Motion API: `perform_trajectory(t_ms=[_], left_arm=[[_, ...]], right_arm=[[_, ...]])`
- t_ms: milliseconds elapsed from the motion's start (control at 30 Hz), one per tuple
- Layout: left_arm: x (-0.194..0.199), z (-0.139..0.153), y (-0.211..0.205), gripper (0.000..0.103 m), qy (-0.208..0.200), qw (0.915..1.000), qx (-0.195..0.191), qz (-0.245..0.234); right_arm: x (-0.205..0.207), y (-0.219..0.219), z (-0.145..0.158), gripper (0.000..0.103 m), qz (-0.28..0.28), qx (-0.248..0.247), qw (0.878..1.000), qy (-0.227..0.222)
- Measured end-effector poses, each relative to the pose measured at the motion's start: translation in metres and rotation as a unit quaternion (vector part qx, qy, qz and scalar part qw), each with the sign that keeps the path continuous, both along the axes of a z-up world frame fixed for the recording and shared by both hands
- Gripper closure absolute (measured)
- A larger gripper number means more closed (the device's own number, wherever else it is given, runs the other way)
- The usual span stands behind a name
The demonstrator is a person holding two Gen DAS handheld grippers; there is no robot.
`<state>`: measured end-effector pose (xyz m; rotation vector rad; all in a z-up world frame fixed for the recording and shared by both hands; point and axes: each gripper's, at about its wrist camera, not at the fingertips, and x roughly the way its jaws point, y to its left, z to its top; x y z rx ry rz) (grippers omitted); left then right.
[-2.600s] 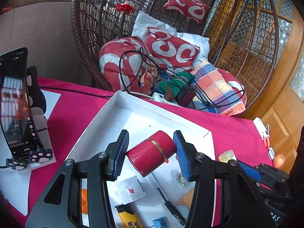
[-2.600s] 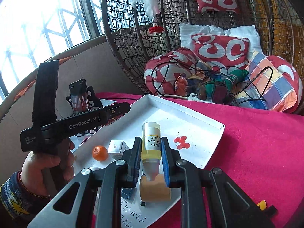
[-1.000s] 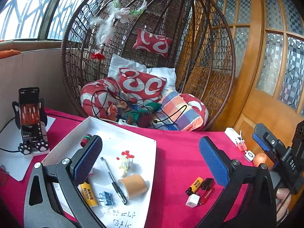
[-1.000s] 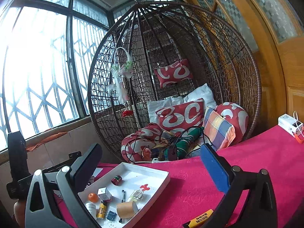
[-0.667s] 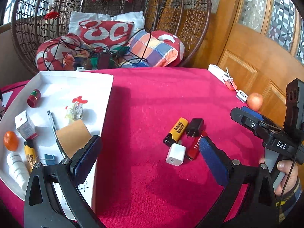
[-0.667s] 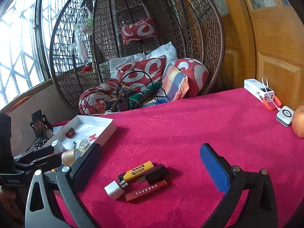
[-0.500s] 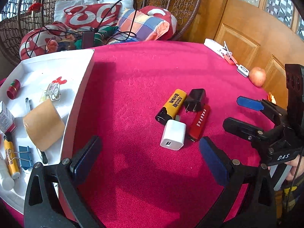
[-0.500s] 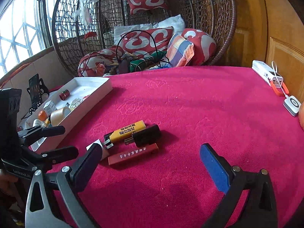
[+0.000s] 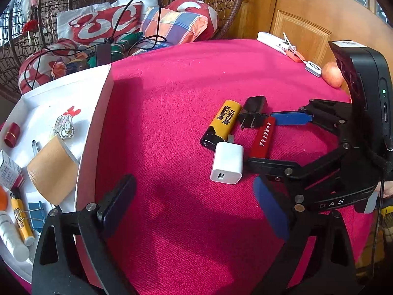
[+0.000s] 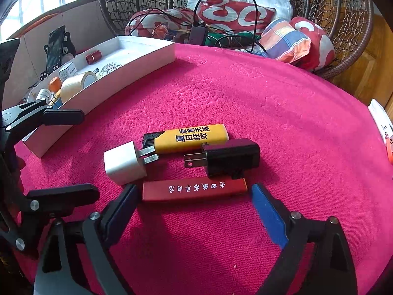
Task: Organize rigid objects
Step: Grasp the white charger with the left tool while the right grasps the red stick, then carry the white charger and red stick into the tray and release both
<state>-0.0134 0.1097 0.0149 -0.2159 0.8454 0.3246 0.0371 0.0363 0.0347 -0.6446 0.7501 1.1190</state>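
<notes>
On the pink-clothed worktop [image 9: 172, 78], seen from the left wrist, four loose items lie clustered right of centre: a yellow lighter [image 9: 222, 124], a black plug [image 9: 253, 111], a red lighter [image 9: 262, 139] and a white charger [image 9: 228, 163]. The white tray [image 9: 91, 132] at left already holds sorted pieces. The left claw [image 9: 194, 204] hangs empty near the charger, its jaws narrowing on nothing, while the right claw [image 9: 270, 142] straddles the red lighter.

From the right wrist, the red lighter [image 10: 194, 188] lies lengthwise just beyond the pads, untouched; the jaws are closing with nothing yet between them. The step in hand looks like the reach for a pick-up. Next, the right claw [image 10: 192, 209] likely needs to advance and close on the lighter, then carry it to the tray [image 10: 118, 73].
</notes>
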Motion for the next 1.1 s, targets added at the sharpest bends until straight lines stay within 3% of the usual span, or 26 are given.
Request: perform_trajectory(t_ms=[133,300,467,533,600,800,1100], left_arm=[[0.01,-0.003,0.0,0.019,0.003,0.9999,0.0,-0.011],[0.027,-0.004,0.004,0.019,0.004,0.9998,-0.014,-0.014],[0.03,-0.01,-0.01,0.035,0.013,0.9991,0.024,-0.034],[0.028,-0.008,-0.012,0.066,0.005,0.9991,0.012,-0.042],[0.027,-0.006,-0.011,0.078,0.003,0.9992,0.016,-0.037],[0.015,0.004,-0.008,0.078,-0.029,0.9993,-0.015,-0.02],[-0.017,0.059,-0.01,0.078,-0.104,0.9945,0.014,0.0]], right_arm=[[0.002,-0.011,0.001,0.022,-0.008,0.011,1.0,0.013],[0.016,-0.027,0.004,0.022,-0.051,0.03,0.998,0.037],[0.017,-0.028,0.006,0.022,-0.058,0.039,0.997,0.045],[0.015,-0.03,0.006,0.022,-0.061,0.042,0.996,0.044],[0.015,-0.037,0.009,0.022,-0.071,0.05,0.995,0.041],[0.0,-0.059,0.028,0.022,-0.092,0.091,0.992,0.003],[-0.023,-0.061,0.065,0.022,-0.081,0.147,0.985,-0.035]])
